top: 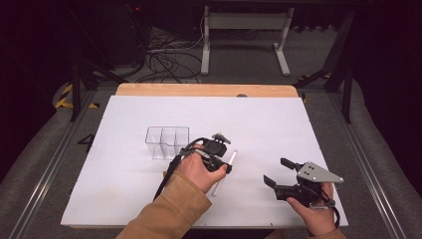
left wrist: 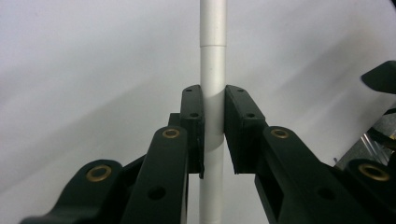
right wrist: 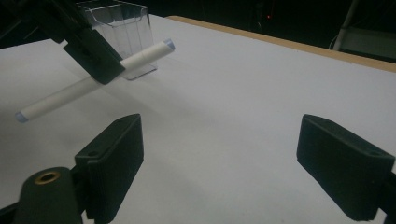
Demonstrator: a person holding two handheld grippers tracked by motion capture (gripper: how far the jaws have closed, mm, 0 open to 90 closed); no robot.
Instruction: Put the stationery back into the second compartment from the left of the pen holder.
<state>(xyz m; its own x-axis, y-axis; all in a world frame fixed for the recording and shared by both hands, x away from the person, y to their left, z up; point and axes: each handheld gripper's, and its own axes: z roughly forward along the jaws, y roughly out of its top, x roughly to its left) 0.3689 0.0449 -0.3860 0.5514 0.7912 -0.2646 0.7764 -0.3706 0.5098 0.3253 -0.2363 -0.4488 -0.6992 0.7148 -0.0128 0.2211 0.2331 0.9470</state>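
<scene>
My left gripper [top: 225,158] has its pads clamped on the white pen [top: 225,173], mid-barrel, and the pen is lifted clear of the white table [top: 278,124], slanting in the air. In my left gripper view the barrel [left wrist: 213,84] runs straight up between the jaws: smooth, matte, round, with a fine seam where the cap meets the body. Just beyond and to the left stands the clear organizer [top: 166,142], hard glossy plastic, thin dividing walls, open on top, near the pen's upper end. My right gripper [top: 280,172] hangs low near the table's front right edge, jaws spread wide on nothing. Between my two grippers lies bare flat board; more stretches to the wooden far edge [top: 206,90].
</scene>
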